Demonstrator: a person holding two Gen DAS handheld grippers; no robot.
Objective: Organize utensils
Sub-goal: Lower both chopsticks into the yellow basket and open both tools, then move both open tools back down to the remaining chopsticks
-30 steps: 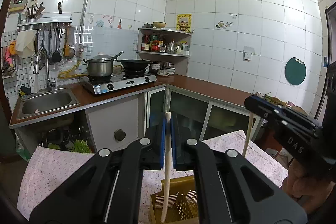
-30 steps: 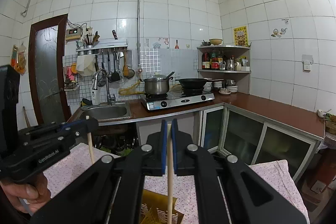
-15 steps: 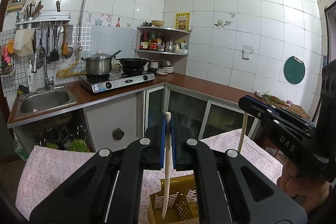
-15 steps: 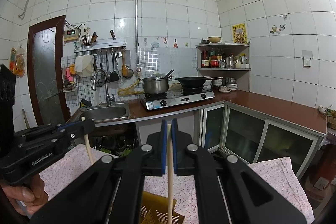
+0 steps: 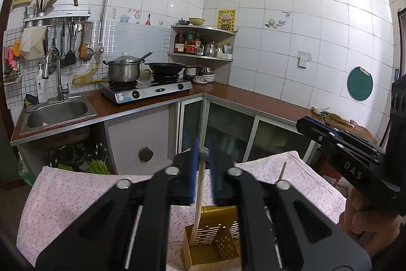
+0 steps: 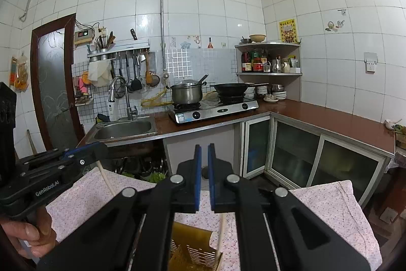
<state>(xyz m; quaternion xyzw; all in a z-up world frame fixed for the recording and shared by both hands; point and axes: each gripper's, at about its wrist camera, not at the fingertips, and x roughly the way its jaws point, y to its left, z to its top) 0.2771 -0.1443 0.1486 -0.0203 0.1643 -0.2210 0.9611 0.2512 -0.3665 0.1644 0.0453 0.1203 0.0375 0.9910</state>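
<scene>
My left camera looks down into the yellow basket, which stands on the flowered cloth right under my left claw, and shows its slotted walls and open top. My right camera catches only the basket's upper edge below the claw's body. The left claw's blue pads are blurred and opening. The left stick stands between them, pale and slim. It leans a little, close to the left-hand pad with a gap on its other side, so I am not squeezing it, and its lower end is inside the basket. From the right camera that same stick hangs tilted below the left claw's tip over the cloth, and there I also see my left hand around the grip. My right claw is all but clenched, with a thin slit between the pads and nothing in it. That emptiness shows only in its own view. The left camera sees the right claw from the side, held by my right hand, and its pads are not readable there. The left view does show the right stick, whose thin top pokes up well below the right claw's tip and apart from it. In the right view a short pale length of it shows under the claw, just beside the basket's rim. I cannot tell whether its foot is inside the basket.
</scene>
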